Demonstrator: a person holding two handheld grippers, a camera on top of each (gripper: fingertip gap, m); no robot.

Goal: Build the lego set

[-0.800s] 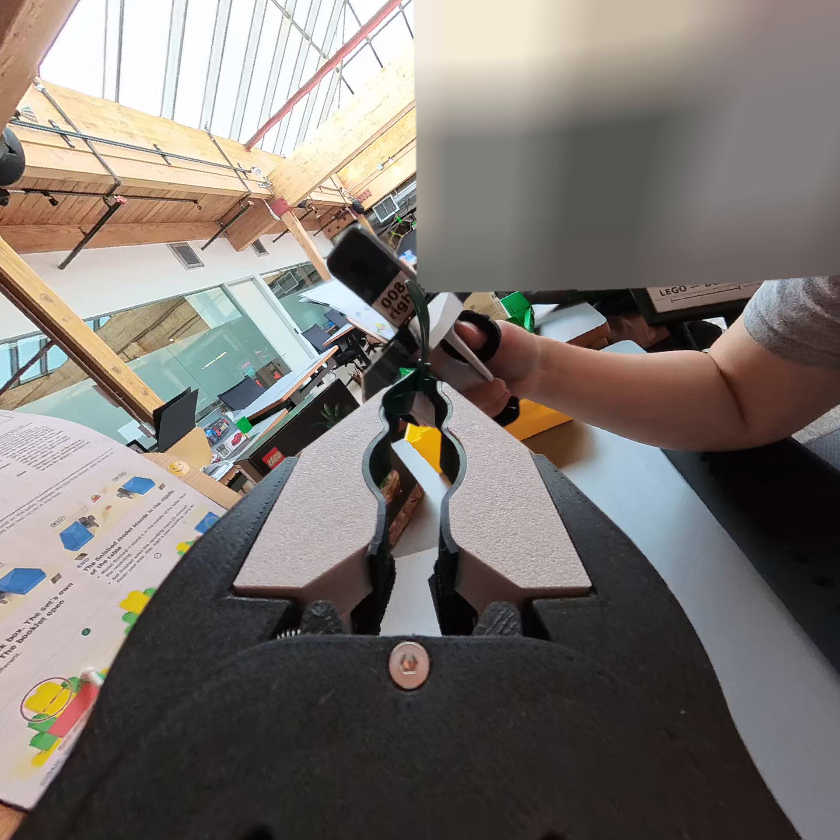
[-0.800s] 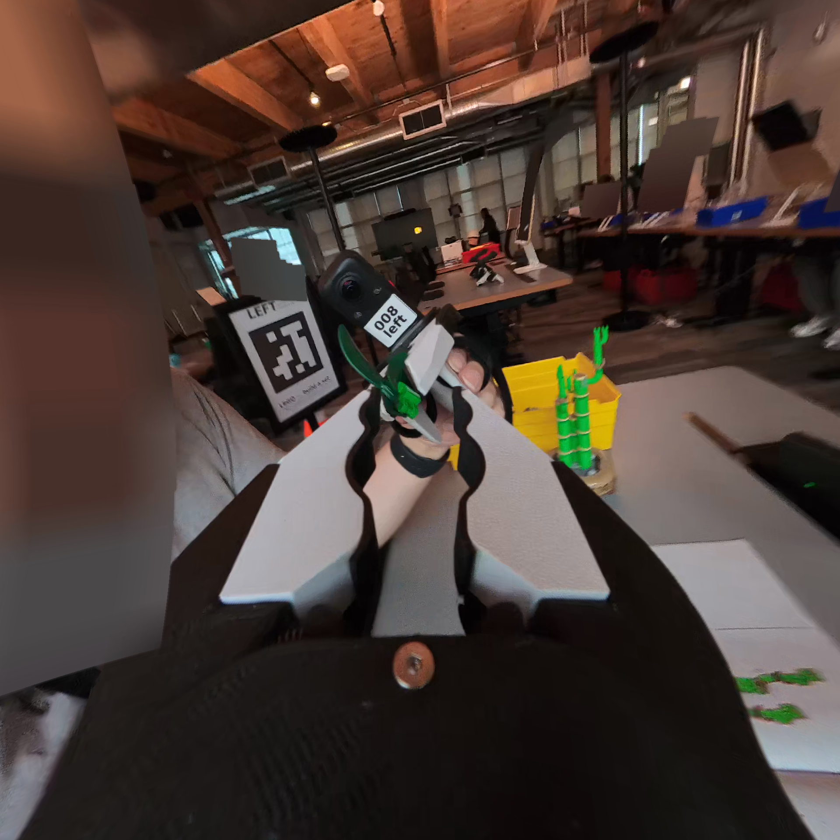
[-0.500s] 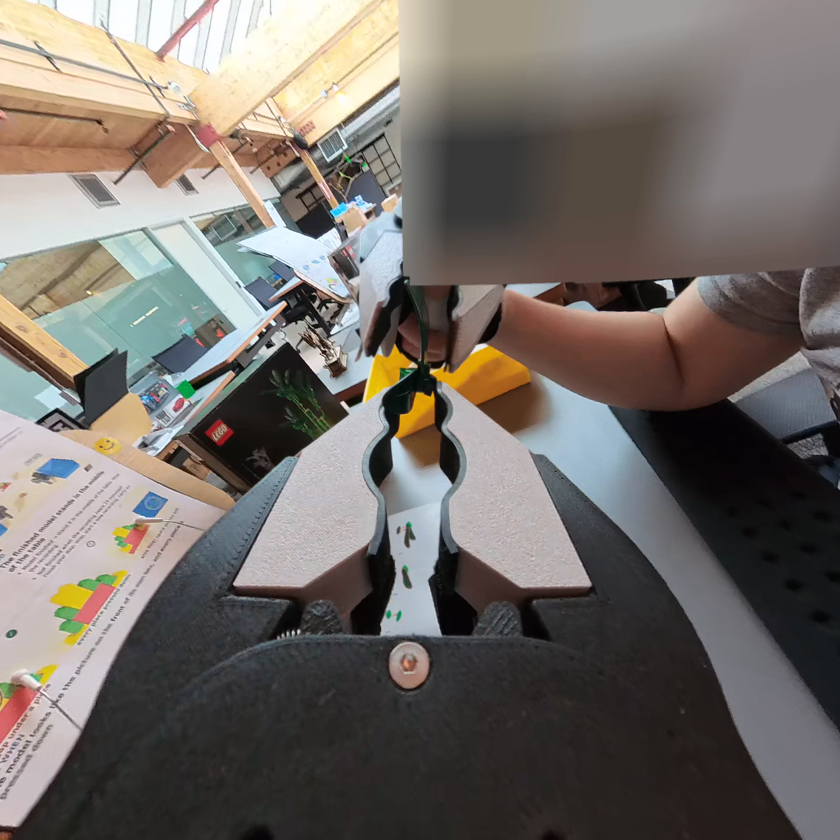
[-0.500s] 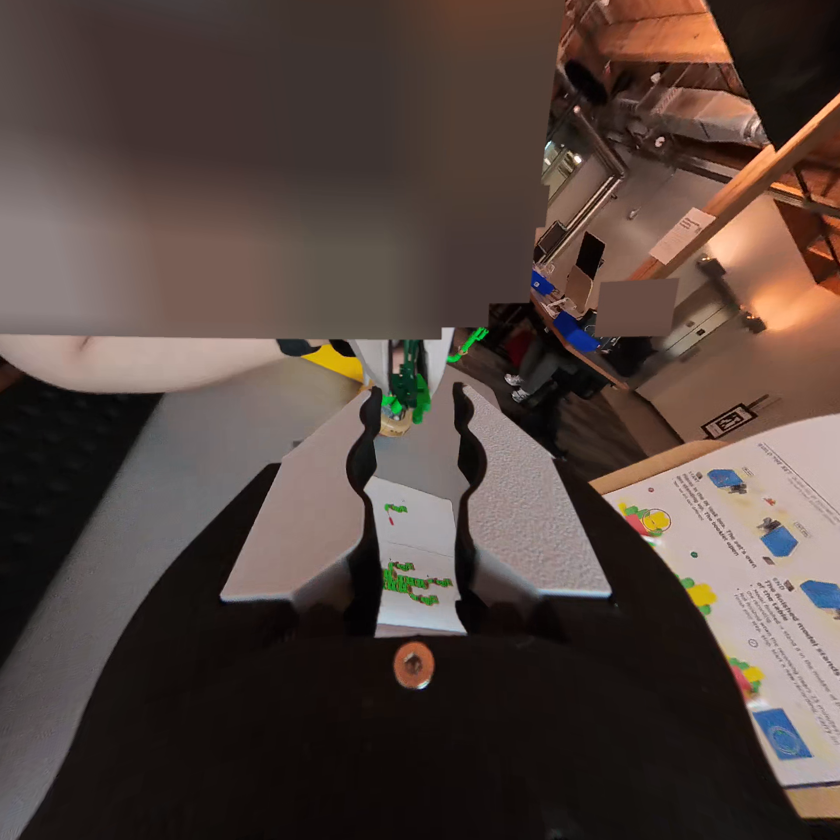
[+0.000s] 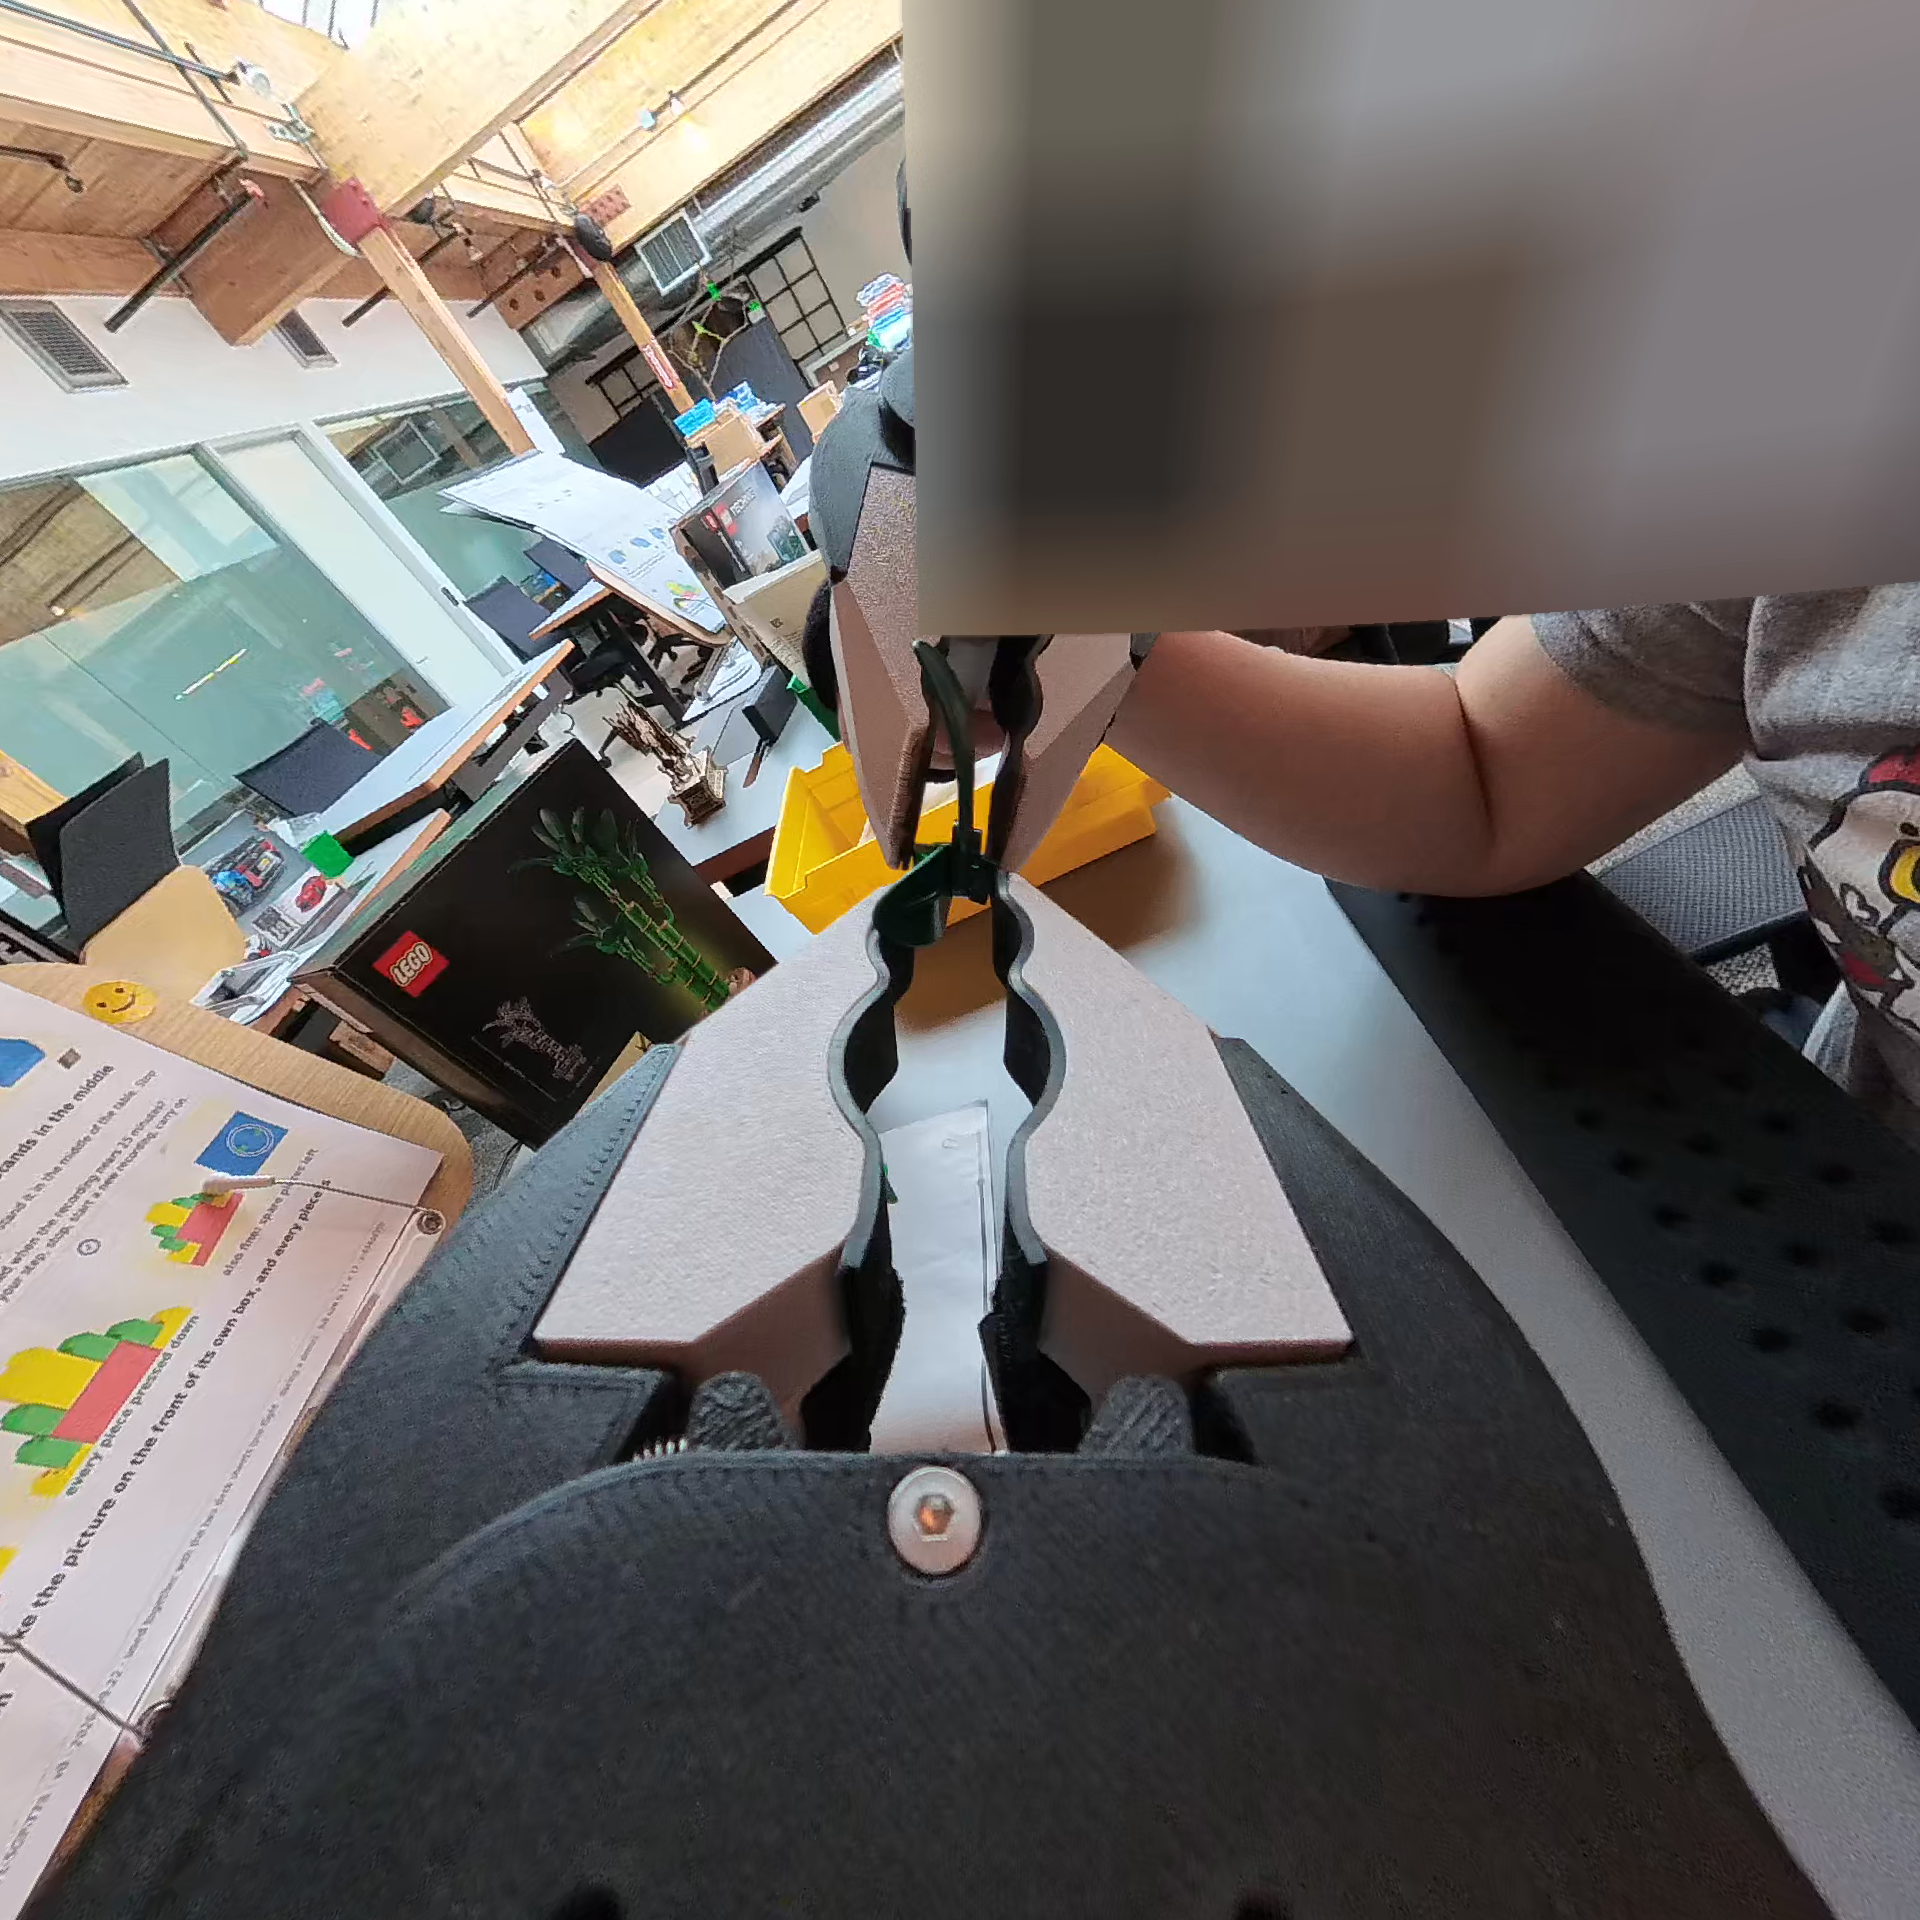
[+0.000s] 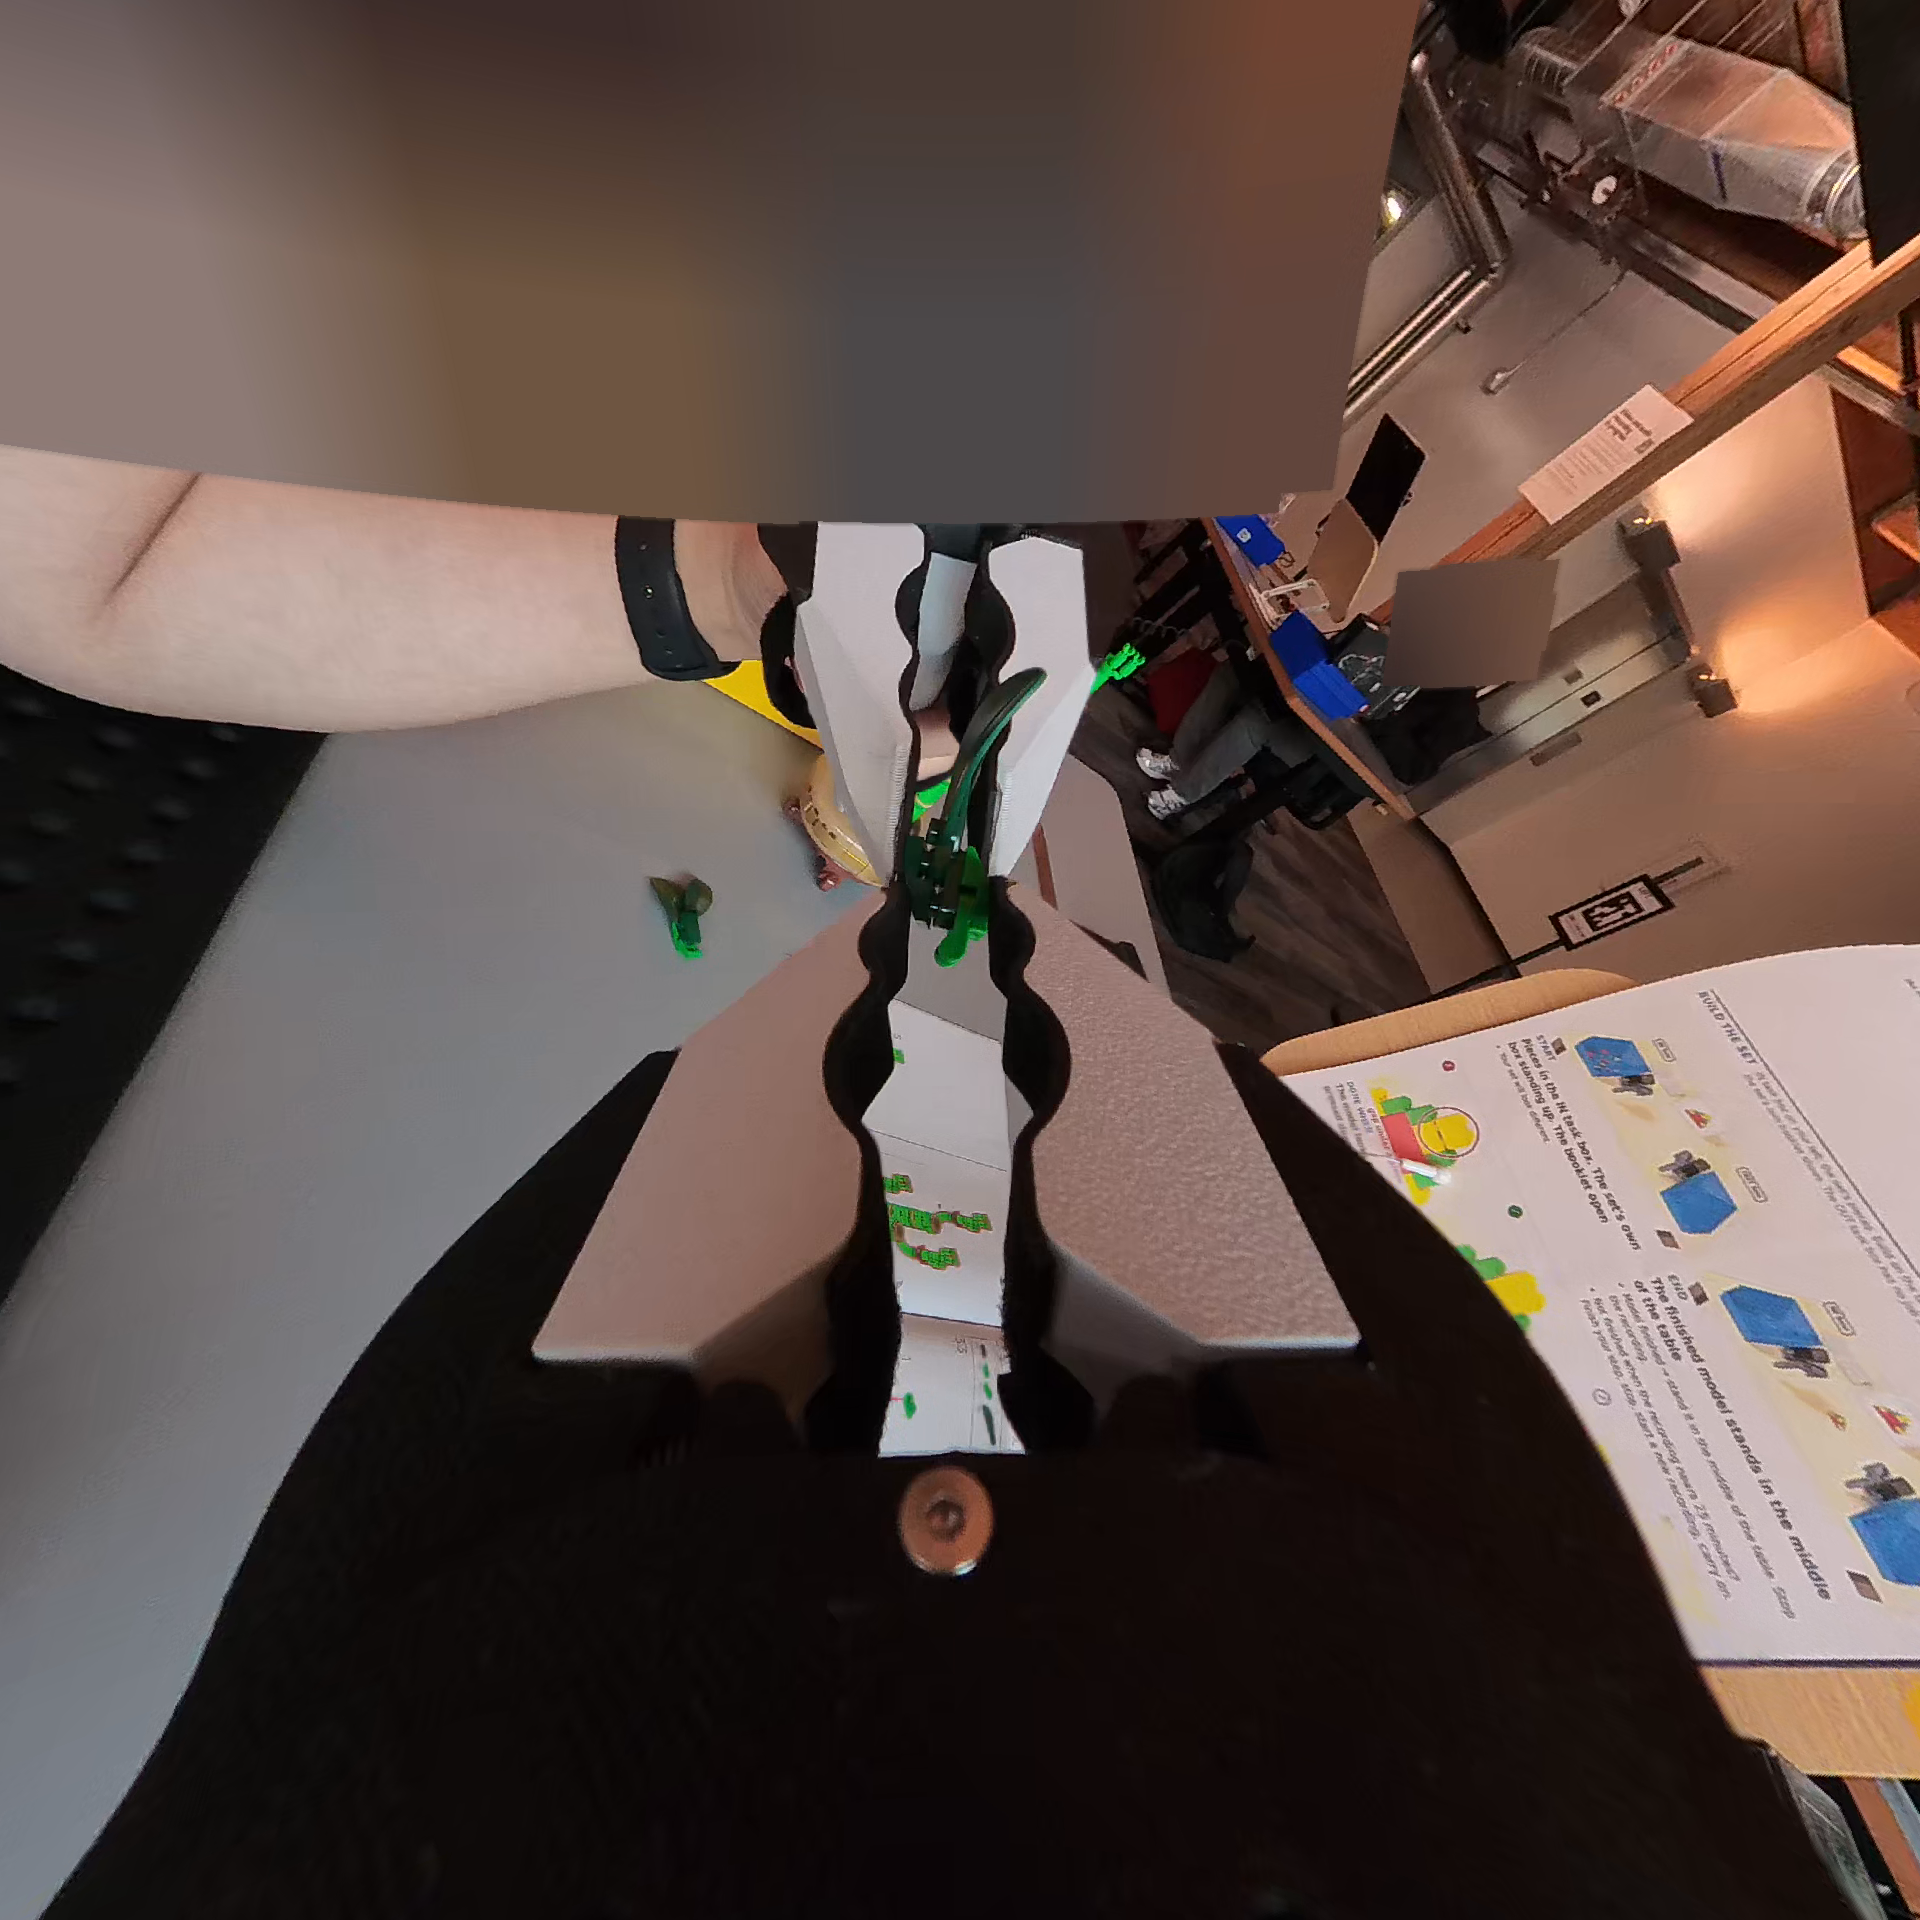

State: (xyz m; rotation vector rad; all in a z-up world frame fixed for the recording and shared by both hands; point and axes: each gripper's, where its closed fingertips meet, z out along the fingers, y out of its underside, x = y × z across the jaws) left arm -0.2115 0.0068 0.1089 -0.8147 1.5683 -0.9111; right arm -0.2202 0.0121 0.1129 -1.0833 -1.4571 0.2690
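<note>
At the centre of both views the two grippers meet tip to tip over a small green lego piece. In the left wrist view the left gripper (image 5: 940, 902) has its jaws drawn in on the dark green piece (image 5: 914, 909), and the right gripper (image 5: 951, 831) comes down from the blurred patch above, its tips narrowed on the same cluster, from which a thin dark leaf (image 5: 951, 717) arcs up between its fingers. In the right wrist view the right gripper (image 6: 940, 899) pinches the piece (image 6: 945, 883) at mid-frame, bright and dark green parts together, while the left gripper (image 6: 940, 831) hangs from above with its tips closed on the upper end and a curved leaf (image 6: 992, 727) rising inside it. Below the jaws lies a white booklet (image 6: 940, 1226) with green pictures. On the grey table (image 6: 364, 1039), left of centre, sits a loose green bit (image 6: 684, 914), and a tan round base (image 6: 836, 831) shows just beside the left gripper. A yellow bin (image 5: 831, 831) stands behind the tips in the left wrist view, with a black box (image 5: 520, 956) at centre left and a printed sheet (image 5: 156, 1299) at lower left. A bare forearm (image 5: 1403, 769) enters from the right.
</note>
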